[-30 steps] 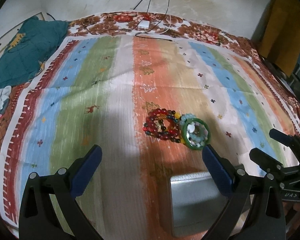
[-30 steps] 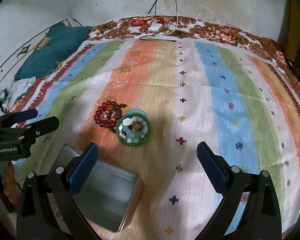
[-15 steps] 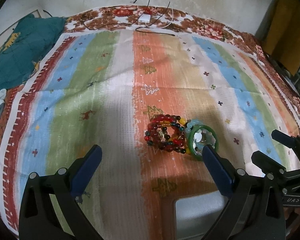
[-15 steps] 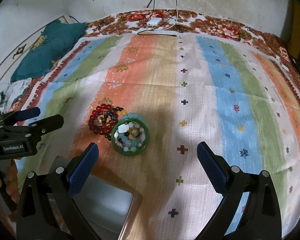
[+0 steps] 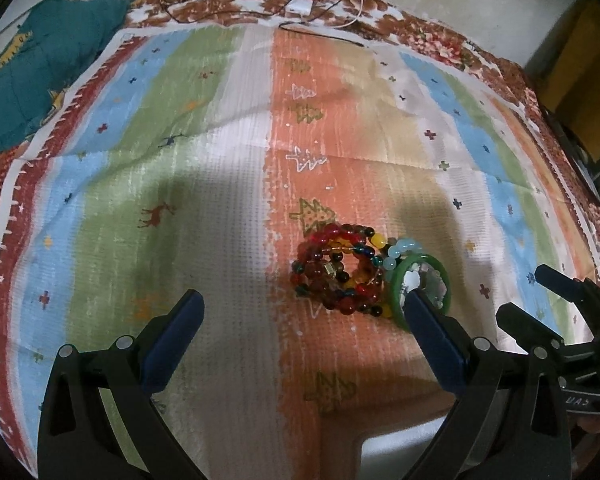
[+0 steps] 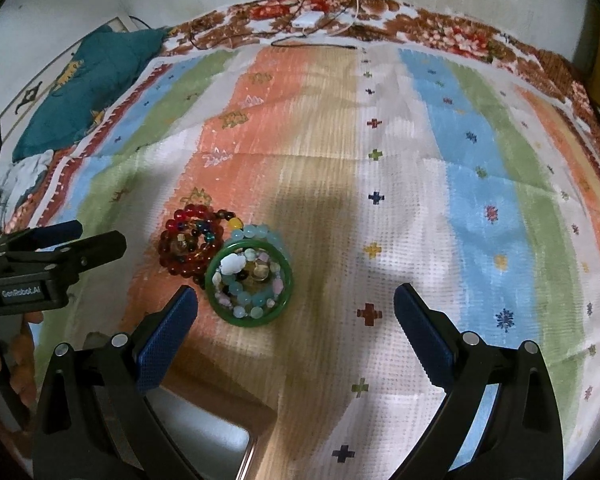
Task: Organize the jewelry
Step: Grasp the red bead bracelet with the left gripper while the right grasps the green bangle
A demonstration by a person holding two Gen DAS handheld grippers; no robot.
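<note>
A pile of red and multicoloured bead bracelets (image 5: 336,276) (image 6: 192,240) lies on the striped cloth. Touching its right side is a green bangle (image 5: 396,284) (image 6: 248,320) with pale beaded bracelets (image 6: 252,276) lying inside it. A grey metal box (image 5: 384,456) (image 6: 204,444) sits at the near edge, mostly cut off. My left gripper (image 5: 300,328) is open and empty, just short of the bead pile. My right gripper (image 6: 296,316) is open and empty, with the bangle just ahead between its fingers towards the left one.
The striped cloth (image 5: 204,184) covers a bed with a floral border. A teal quilt (image 5: 32,76) (image 6: 84,84) lies at the far left. A white charger and cables (image 5: 300,6) (image 6: 306,20) lie at the far edge by the wall.
Both grippers moved forward towards the jewelry. The bracelets now sit closer to the fingertips and the box has slid further out of view at the bottom.
</note>
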